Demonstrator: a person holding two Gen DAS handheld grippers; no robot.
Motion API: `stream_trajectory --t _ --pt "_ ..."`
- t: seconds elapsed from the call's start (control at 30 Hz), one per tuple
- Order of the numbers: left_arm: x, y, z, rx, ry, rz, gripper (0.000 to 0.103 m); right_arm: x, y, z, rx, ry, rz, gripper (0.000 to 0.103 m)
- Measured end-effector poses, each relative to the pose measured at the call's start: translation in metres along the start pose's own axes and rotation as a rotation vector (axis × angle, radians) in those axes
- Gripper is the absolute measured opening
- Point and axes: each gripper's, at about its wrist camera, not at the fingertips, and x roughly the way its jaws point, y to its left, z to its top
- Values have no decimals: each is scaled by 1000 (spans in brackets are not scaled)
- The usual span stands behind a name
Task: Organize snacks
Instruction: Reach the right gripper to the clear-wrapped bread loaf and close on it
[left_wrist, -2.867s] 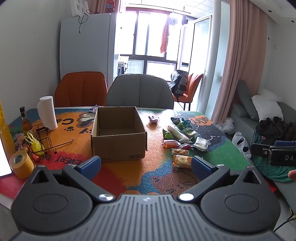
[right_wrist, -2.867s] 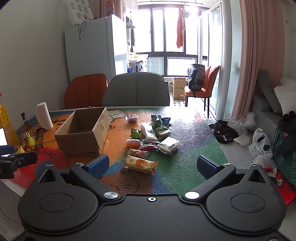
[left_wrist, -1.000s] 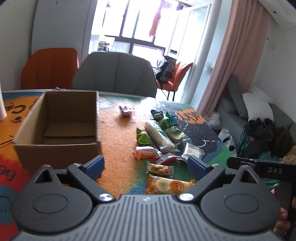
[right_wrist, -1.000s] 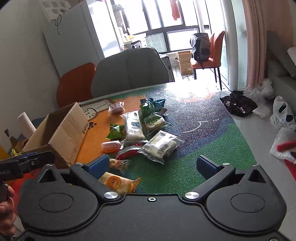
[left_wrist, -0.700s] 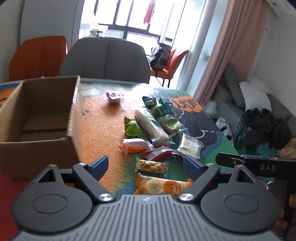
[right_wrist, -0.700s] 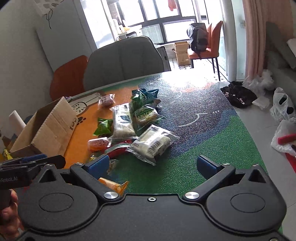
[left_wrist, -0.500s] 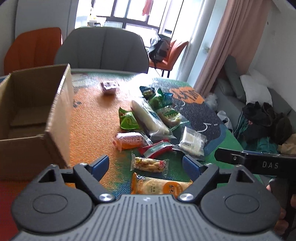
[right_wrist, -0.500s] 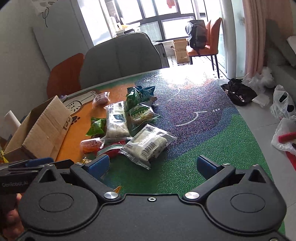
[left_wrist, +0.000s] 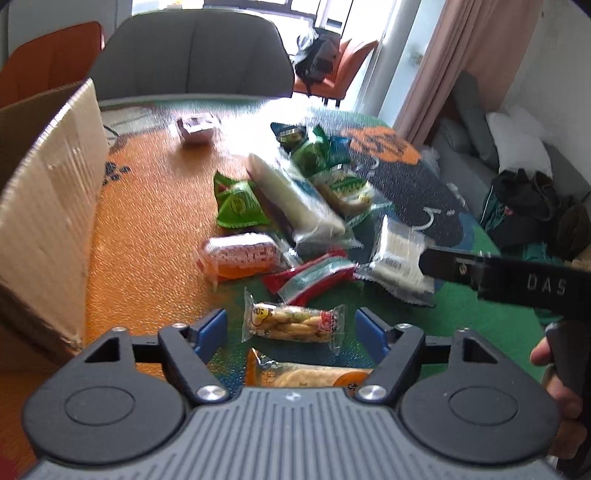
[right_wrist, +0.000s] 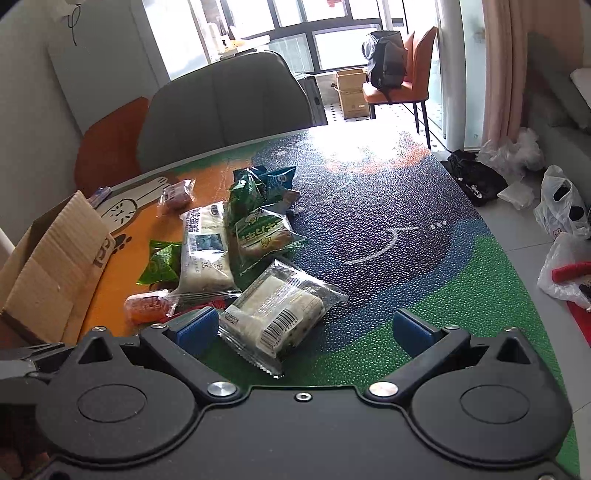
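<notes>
One cardboard box (left_wrist: 44, 206) sits on the worktop (right_wrist: 406, 258) with about eleven snack packets (left_wrist: 293, 322) (the overlapping pile makes the tally uncertain). Three chairs (right_wrist: 225, 99) show: one grey, two orange.

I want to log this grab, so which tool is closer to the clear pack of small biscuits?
Left. The left tool hangs open right over the biscuit pack, fingers on either side. The right tool is off to its right, open over the white barcode pack.
</notes>
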Motion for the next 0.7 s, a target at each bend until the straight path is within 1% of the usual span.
stream_trajectory --t 0.1,0.17,0.27,0.47,0.63,0.7 --pt "2 -3 1 33 -5 28 72 8 5 2 -16 4 -6 103" --pt "3 -3 2 52 -6 45 61 13 11 3 -36 3 -28 103" --pt "2 0 4 60 -1 31 55 23 19 5 -53 12 -62 103" --pt "-3 3 4 58 -17 40 52 29 28 2 -81 17 -81 103" --pt "-9 6 5 43 -36 34 52 19 17 -2 -74 4 -138 102" --pt "-12 6 5 37 -43 32 52 14 10 -5 -72 -2 -156 100"
